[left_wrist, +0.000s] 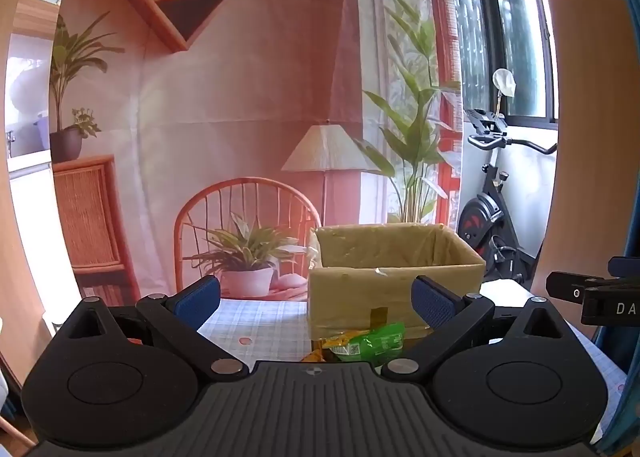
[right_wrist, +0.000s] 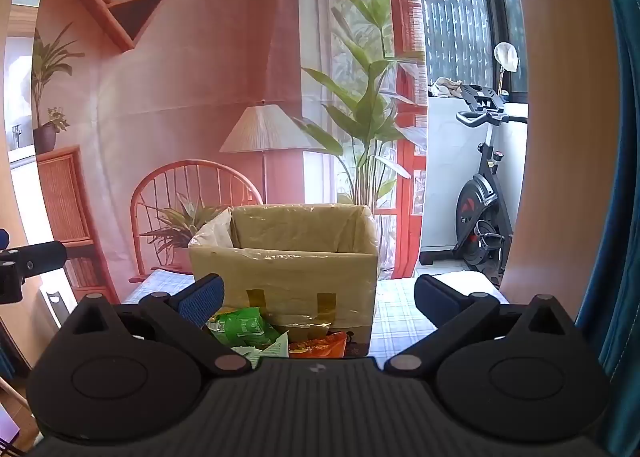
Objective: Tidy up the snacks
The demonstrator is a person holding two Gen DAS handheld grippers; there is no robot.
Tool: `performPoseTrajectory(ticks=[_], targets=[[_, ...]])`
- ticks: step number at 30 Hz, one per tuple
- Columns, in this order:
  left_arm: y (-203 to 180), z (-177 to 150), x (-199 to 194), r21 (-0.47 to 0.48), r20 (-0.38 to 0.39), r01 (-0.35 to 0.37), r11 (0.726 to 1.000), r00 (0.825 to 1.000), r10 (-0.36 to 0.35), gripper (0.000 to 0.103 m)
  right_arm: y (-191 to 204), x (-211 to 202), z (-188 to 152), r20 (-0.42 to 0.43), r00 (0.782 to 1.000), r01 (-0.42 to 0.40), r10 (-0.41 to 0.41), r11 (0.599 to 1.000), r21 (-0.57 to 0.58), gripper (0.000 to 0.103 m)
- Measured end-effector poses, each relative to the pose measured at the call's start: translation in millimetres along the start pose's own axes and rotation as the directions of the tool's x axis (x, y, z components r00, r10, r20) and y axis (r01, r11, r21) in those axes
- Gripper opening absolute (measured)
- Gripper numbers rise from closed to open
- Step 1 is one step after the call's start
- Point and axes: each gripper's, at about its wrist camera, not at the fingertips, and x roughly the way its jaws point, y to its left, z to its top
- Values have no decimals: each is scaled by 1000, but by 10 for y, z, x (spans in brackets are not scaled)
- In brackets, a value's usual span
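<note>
An open cardboard box (left_wrist: 396,281) lined with clear plastic stands on the checked tablecloth (left_wrist: 260,325); the right wrist view shows the same box (right_wrist: 288,269) straight ahead. A green snack packet (left_wrist: 372,343) lies in front of it, with a yellow-orange packet (left_wrist: 314,355) beside it. In the right wrist view the green packet (right_wrist: 240,325), a pale green-and-white packet (right_wrist: 268,349) and an orange packet (right_wrist: 318,345) lie at the box's foot. My left gripper (left_wrist: 316,303) is open above the snacks, nothing between its blue pads. My right gripper (right_wrist: 318,297) is open too, holding nothing.
A printed backdrop of a room hangs behind the table. An exercise bike (right_wrist: 484,213) stands at the right by the window. The right gripper's black body (left_wrist: 592,297) shows at the left view's right edge. A blue curtain (right_wrist: 620,177) hangs at the far right.
</note>
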Motion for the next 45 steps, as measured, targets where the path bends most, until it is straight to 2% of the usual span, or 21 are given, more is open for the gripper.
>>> performPoseTrajectory(ticks=[1,45], targets=[[56,26,18,-29,-9,10,1000,1000,-10,102,0,1,-1,-3,1000,0,0,1000,-1,103],[27,-53,51,-58,-30,17,998,999,-19,102,-12,1,-5,-4,1000,6,-6,1000,3,103]])
